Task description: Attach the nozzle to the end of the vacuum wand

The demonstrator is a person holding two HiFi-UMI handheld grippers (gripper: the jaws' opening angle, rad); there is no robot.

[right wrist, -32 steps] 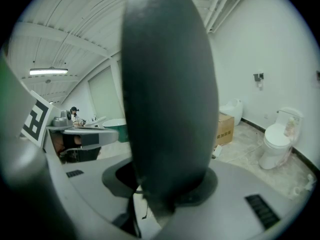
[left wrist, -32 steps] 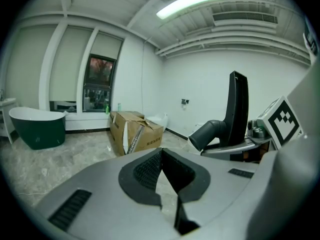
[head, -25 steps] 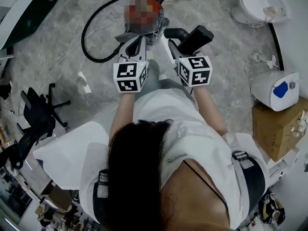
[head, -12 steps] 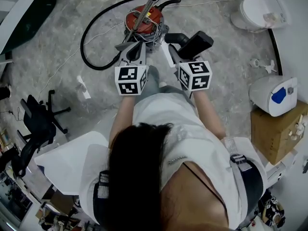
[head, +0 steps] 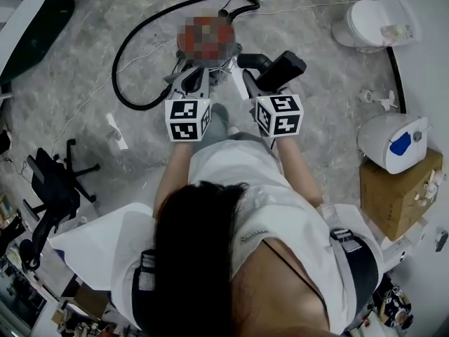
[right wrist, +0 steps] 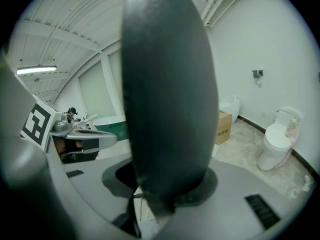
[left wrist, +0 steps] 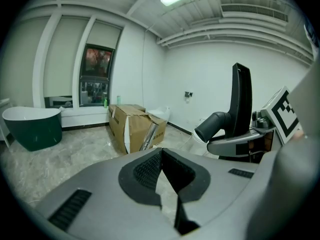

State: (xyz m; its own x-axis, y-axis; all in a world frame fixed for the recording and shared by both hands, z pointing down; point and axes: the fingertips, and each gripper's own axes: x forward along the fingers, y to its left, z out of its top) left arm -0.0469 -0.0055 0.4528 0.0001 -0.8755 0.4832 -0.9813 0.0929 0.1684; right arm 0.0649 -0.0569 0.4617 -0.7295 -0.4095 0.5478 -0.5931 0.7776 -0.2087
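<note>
right tongs (right wrist: 155, 204) pinching black plastic vacuum nozzle (head: 280, 69), held out front for mating | left tongs (left wrist: 161, 156) pressed together, empty, free to steady silver metal wand (left wrist: 148, 136)

Both forearms reach forward side by side, tilted downward. The grey two-jaw left gripper (head: 188, 76), topped by a black-and-white marker cube, has its jaws pressed together with nothing between them. The matching right gripper (head: 247, 76) clamps a black plastic vacuum nozzle (head: 282, 65)

On the floor (head: 91, 41), the vacuum hose (head: 116, 72) lies left, toilet (head: 375, 16) and box (head: 393, 188) right.
</note>
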